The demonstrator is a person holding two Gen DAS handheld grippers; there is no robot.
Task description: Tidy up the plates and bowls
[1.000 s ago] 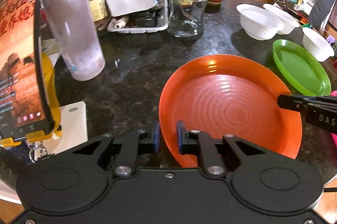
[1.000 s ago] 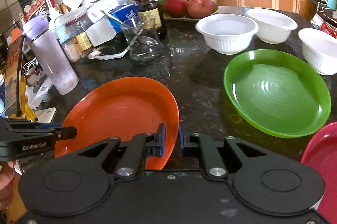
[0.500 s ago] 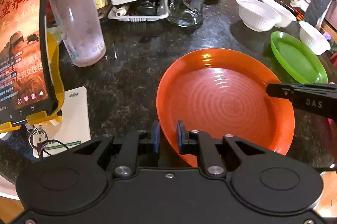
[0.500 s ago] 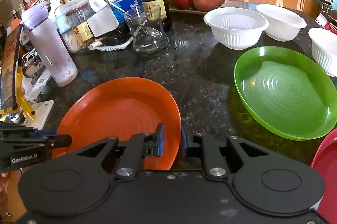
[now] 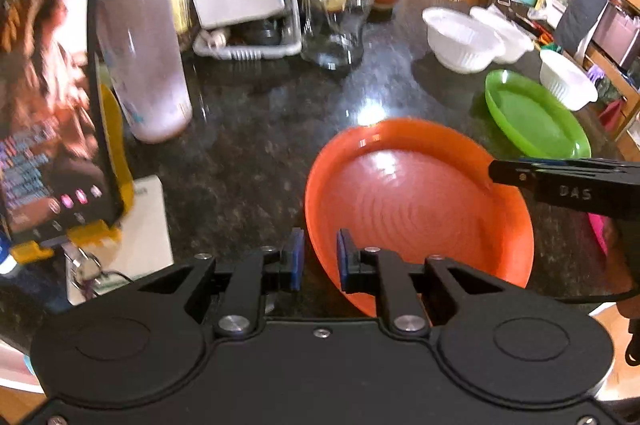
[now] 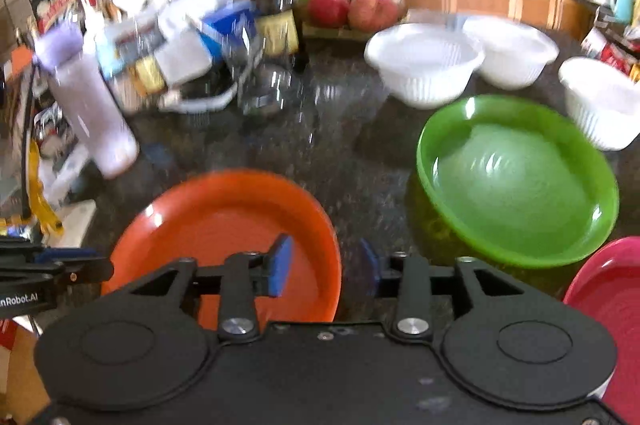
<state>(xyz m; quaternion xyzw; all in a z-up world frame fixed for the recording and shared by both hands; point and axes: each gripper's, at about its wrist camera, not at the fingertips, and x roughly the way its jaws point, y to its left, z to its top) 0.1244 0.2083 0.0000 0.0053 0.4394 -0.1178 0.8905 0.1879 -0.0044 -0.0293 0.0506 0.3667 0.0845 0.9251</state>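
Fingers of both grippers have just been opening, each straddling the orange plate (image 5: 416,201) rim without pinching: left gripper (image 5: 319,257) at 8 o'clock, right gripper (image 6: 325,267) at 4 o'clock, equally near; green plate (image 6: 516,177) at 2 o'clock.

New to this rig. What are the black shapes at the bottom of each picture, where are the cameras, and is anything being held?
There is no robot. A person holds a two-finger tool in each hand, and a fisheye camera on each looks along its fingers. One picture comes from the left tool, the other from the right tool. The black shapes are the tools themselves. On the dark counter lie an orange plate, a green plate, three white bowls, a pink plate and kitchen clutter behind. The orange plate's rim sits between the pads of both tools, but both have just been opening, so it looks released.
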